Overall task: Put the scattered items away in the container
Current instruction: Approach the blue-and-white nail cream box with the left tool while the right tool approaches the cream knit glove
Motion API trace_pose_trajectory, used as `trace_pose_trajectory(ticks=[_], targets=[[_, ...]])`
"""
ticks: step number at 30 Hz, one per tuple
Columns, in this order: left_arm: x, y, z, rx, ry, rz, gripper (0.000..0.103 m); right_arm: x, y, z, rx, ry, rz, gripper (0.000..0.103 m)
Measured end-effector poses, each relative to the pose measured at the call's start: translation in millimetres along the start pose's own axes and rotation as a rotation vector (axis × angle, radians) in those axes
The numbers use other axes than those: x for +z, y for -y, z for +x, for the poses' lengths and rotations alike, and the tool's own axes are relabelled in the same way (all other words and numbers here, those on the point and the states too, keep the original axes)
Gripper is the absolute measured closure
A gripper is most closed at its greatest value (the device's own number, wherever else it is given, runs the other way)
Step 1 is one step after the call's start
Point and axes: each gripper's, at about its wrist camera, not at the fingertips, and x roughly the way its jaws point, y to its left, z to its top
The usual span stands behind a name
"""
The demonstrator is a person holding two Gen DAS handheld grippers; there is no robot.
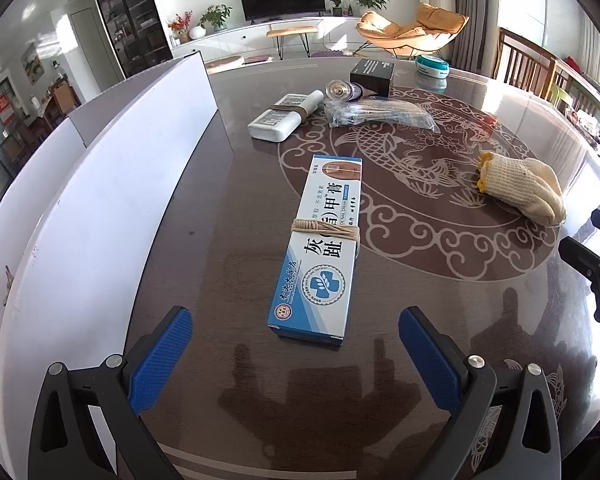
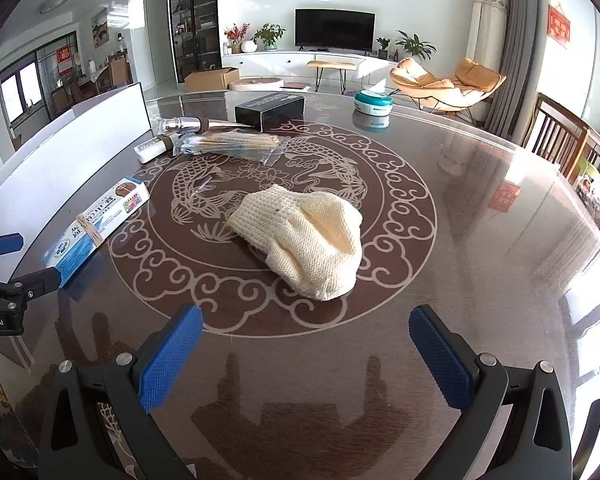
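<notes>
A blue and white nail-cream carton (image 1: 320,248), bound with a rubber band, lies on the dark round table (image 1: 440,320). Its near end reaches between the wide-apart blue pads of my left gripper (image 1: 296,344), which is open and not touching it. In the right wrist view, a cream knitted glove (image 2: 304,236) lies just ahead of my right gripper (image 2: 306,344), which is open and holds nothing. The white container's wall (image 1: 100,208) runs along the table's left side. The carton (image 2: 96,224) and left gripper (image 2: 24,262) show at that view's left edge.
Farther back lie a white banded pack (image 1: 278,120), a clear bag of sticks (image 1: 380,116), a silver bottle (image 1: 342,90), a black box (image 1: 372,74) and a teal round case (image 1: 432,66). Wooden chairs (image 2: 560,140) stand beyond the table's right rim.
</notes>
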Motion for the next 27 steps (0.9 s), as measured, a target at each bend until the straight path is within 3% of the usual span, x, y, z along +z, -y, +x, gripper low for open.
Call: trace_pose_trajectory(ticks=[4,10,20,27], targets=[[12,-7,13,-0.089,-0.029,0.006,0.000,17,7,13,0.061,-0.049,-0.062,0.000],[24,-1,27,-0.106,-0.042,0.021,0.000,18,2,42,0.104,-0.137,-0.129,0.000],[26,4,53,-0.094,-0.088,0.033,0.000,26,8,73,0.118,-0.154,-0.102,0.000],[30,8,57,-0.110,-0.075,0.024,0.000,34,2,83,0.125,-0.130,-0.099,0.000]])
